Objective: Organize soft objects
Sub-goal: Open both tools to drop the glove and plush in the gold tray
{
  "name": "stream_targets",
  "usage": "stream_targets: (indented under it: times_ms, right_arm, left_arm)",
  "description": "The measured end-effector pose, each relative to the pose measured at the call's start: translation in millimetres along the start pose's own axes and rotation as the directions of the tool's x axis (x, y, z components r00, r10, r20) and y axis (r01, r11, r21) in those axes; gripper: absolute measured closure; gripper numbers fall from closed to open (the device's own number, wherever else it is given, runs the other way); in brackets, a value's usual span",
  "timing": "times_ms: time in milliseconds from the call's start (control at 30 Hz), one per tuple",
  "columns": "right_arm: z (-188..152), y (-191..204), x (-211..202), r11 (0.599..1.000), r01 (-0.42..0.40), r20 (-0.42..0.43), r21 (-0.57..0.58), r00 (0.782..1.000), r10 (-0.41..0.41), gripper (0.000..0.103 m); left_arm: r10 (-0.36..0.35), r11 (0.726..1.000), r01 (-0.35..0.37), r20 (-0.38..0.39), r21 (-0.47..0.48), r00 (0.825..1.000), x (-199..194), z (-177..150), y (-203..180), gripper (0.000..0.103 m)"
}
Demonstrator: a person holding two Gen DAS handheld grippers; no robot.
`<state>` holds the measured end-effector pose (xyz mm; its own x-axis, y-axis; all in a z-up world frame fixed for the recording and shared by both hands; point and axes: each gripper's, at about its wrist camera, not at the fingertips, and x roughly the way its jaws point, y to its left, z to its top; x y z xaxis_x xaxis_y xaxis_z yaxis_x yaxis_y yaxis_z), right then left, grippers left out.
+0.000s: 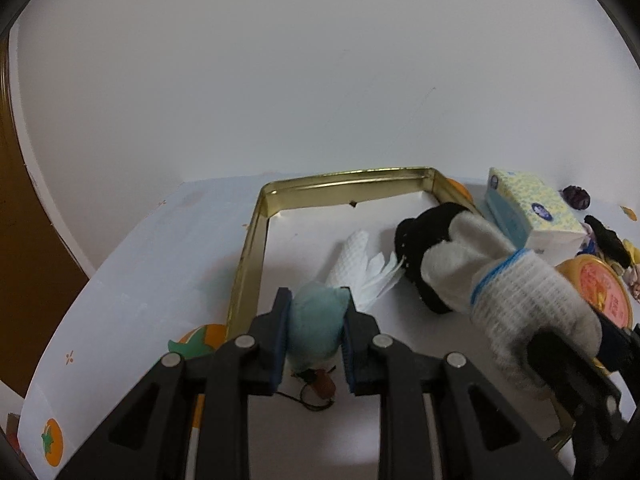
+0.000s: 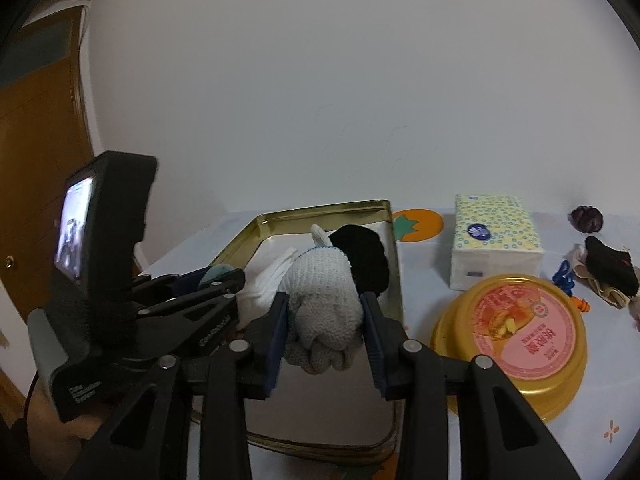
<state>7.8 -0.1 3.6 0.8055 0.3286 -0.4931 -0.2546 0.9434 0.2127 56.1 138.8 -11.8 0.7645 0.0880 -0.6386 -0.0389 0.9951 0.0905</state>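
The left tool (image 1: 316, 340) was seen angled downward, its blue-padded jaws pressed against a pale blue soft object (image 1: 316, 328) held between them. The right tool (image 2: 325, 330) was pictured close beside it, likewise tilted down, with its jaws clamped on a bundled white knit glove (image 2: 326, 312). In the right wrist view, the left tool's black body was shown at the left edge, gripped from below by a hand (image 2: 44, 432).
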Motion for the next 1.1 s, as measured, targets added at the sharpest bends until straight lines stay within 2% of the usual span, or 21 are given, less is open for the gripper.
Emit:
stream_targets:
  times_ms: [33, 67, 100, 133, 167, 200, 233, 300, 467, 567, 733, 933, 1100]
  right_arm:
    - [-0.3, 3.0, -1.8, 1.000, -0.007, -0.001, -0.004, 1.000, 0.007, 0.061]
    - [-0.3, 4.0, -1.1, 1.000, -0.019, -0.001, -0.011, 1.000, 0.019, 0.052]
    - [-0.3, 5.0, -1.3, 0.999, -0.032, 0.004, -0.019, 0.999, 0.032, 0.035]
    - [-1.6, 6.4, -2.0, 0.999, -0.036, 0.011, -0.024, 0.999, 0.036, 0.031]
    - [-2.0, 6.9, -5.0, 1.000, -0.014, 0.031, -0.025, 0.999, 0.014, 0.023]
    - [-2.6, 6.3, -9.1, 1.000, -0.010, 0.061, -0.018, 0.998, 0.011, 0.021]
    - [-2.8, 3.5, -13.1, 1.000, -0.015, 0.087, -0.008, 0.996, 0.016, 0.020]
    - [-3.4, -0.4, -18.1, 1.000, -0.006, 0.125, 0.013, 0.992, 0.004, 0.020]
    - [-1.3, -11.5, -24.0, 0.996, 0.053, 0.170, 0.065, 0.983, -0.063, 0.018]
    - [-0.4, -20.4, -20.0, 0.992, 0.059, 0.164, 0.108, 0.983, -0.077, 0.015]
    - [-1.4, -19.7, -37.0, 0.989, 0.086, 0.195, 0.122, 0.975, -0.108, 0.015]
    - [-0.1, -21.1, -49.6, 0.974, 0.202, 0.260, 0.099, 0.940, -0.222, 0.014]
    - [2.7, -21.4, -57.9, 0.949, 0.313, 0.328, 0.033, 0.894, -0.306, 0.014]
  left_arm:
    - [0.001, 1.000, -0.001, -0.001, -0.006, 1.000, 0.7, 0.0, 1.0, 0.077]
    - [0.004, 1.000, -0.004, -0.003, -0.012, 1.000, 1.2, -0.3, 1.8, 0.077]
    - [0.003, 1.000, -0.003, -0.004, -0.021, 1.000, 1.5, 0.3, 2.5, 0.072]
    - [0.000, 0.999, 0.000, 0.002, -0.036, 1.000, 0.2, 1.0, 4.2, 0.057]
    - [-0.005, 0.998, 0.006, 0.011, -0.066, 1.000, -2.7, 1.8, 7.7, 0.048]
    - [-0.006, 0.996, 0.008, 0.025, -0.090, 1.000, -7.6, 1.9, 11.6, 0.032]
    - [-0.005, 0.994, 0.009, 0.041, -0.111, 0.999, -10.0, 2.4, 14.4, 0.021]
    - [0.010, 0.990, -0.001, 0.062, -0.138, 0.998, -6.6, 4.5, 15.0, 0.011]
    - [0.050, 0.989, -0.035, 0.104, -0.142, 0.993, -7.8, 3.4, 11.7, 0.007]
    - [0.079, 0.988, -0.059, 0.143, -0.140, 0.986, -15.7, 2.0, 9.1, 0.001]
    - [0.100, 0.987, -0.072, 0.198, -0.143, 0.975, -21.6, -0.2, 4.7, 0.000]
    - [0.097, 0.988, -0.056, 0.295, -0.146, 0.951, -36.0, -4.7, -3.0, 0.000]
    - [0.058, 0.996, -0.032, 0.329, -0.085, 0.942, -42.0, -7.4, -16.8, 0.000]
